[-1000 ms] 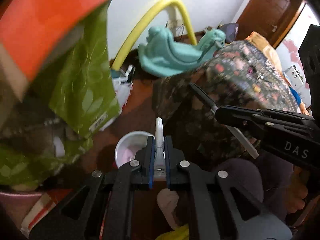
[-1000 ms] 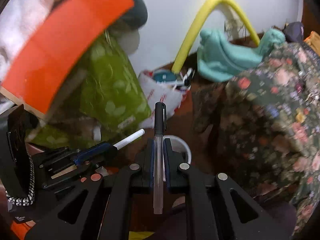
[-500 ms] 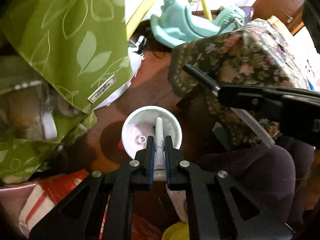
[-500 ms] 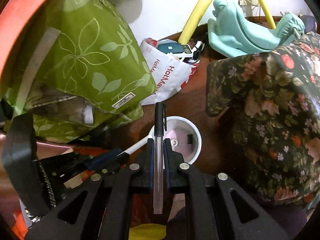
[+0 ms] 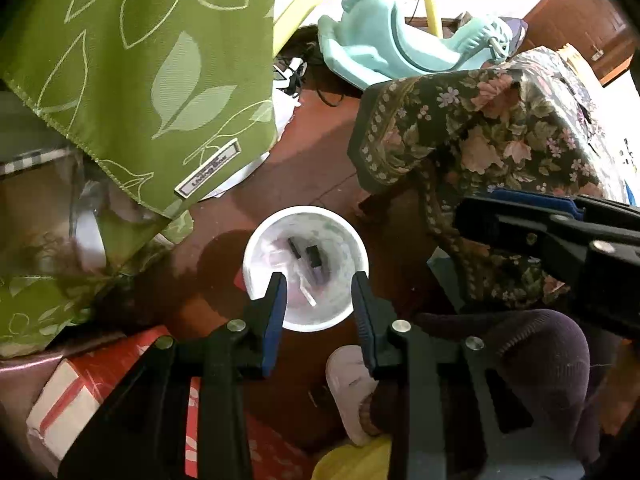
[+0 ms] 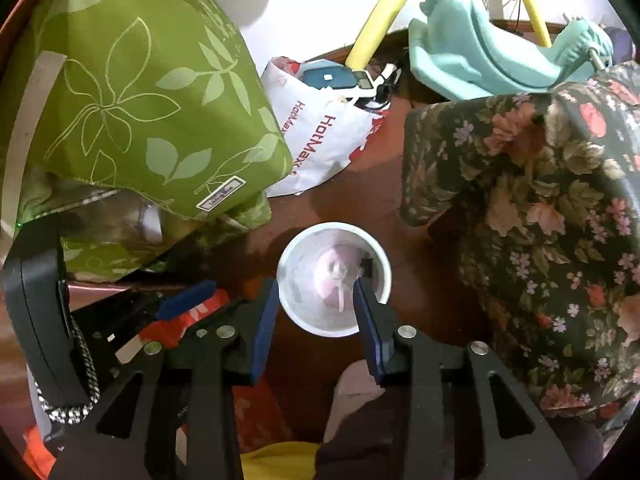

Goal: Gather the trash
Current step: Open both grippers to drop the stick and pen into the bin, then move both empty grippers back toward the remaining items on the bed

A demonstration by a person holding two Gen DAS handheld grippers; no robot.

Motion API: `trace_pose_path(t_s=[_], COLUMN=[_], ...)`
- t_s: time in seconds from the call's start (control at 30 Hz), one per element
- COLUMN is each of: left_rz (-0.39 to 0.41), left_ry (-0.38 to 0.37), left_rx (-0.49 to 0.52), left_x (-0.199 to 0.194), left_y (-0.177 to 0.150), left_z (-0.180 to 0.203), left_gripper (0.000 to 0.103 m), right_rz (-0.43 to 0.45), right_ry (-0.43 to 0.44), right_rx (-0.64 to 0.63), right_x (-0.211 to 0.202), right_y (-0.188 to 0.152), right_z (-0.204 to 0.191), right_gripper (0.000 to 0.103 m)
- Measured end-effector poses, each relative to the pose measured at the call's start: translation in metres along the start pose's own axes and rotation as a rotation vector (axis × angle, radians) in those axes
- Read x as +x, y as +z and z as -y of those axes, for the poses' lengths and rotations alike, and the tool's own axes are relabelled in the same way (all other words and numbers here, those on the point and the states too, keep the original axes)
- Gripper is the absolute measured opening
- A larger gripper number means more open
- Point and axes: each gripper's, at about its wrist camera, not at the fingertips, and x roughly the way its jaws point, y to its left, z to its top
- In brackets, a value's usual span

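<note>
While both grippers are hanging over the floor, a single white bin (image 5: pixel 306 274) is standing directly beneath them on the reddish-brown floor (image 5: pixel 320 160), its round mouth facing up. The left gripper (image 5: pixel 319 286) is spreading its two blue-padded fingers wide with nothing between them, the fingertips framing the near half of the bin's rim. The right gripper (image 6: pixel 315 290) is likewise holding its fingers apart and empty, the white bin (image 6: pixel 334 278) showing through the gap, with the right fingertip overlapping the bin's inner wall. Inside the bin, trash is lying on a pinkish lining: in the left wrist view two small dark pieces (image 5: pixel 312 254) and one pale stick-like item (image 5: pixel 308 296) are showing; the rest of the contents is too blurred to count. One right gripper body (image 5: pixel 560 248) is crossing the right side of the left wrist view, and one left gripper body (image 6: pixel 120 320) is sitting at the lower left of the right wrist view, so the two tools are working side by side. Surrounding stock: one green leaf-print cloth (image 6: pixel 152 104) draping to the left of the bin, one white printed shopping bag (image 6: pixel 320 148) behind it, one dark floral cover (image 6: pixel 540 200) to the right, one turquoise plastic toy (image 6: pixel 480 56) and one yellow tube (image 6: pixel 380 20) at the back wall.
</note>
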Motion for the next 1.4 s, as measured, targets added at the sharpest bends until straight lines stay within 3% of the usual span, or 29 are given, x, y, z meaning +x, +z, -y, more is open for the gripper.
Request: trace_pose_path(t_s=[0.4, 0.7, 1.03, 1.4], left_rz=[0.064, 0.143, 0.202, 0.224], left_ry=[-0.008, -0.014, -0.035, -0.074], left_rx=[0.062, 0.156, 0.259, 0.389], left_x=[-0.028, -0.061, -0.081, -0.072], left_y=[0.009, 0.024, 0.045, 0.076], left_z=[0.042, 0.1, 0.181, 0.287], left_gripper=[0.032, 0.032, 0.032, 0.032], right_rz=[0.147, 0.288, 0.433, 0.49], right_ry=[-0.049, -0.068, -0.138, -0.229], right_rx=[-0.024, 0.04, 0.156, 0.313], right_x=[-0.061, -0.118, -0.184, -0.231], right_y=[-0.015, -0.028, -0.054, -0.087], right_z=[0.006, 0.042, 0.12, 0.228], right_gripper=[0.035, 0.035, 0.035, 0.035])
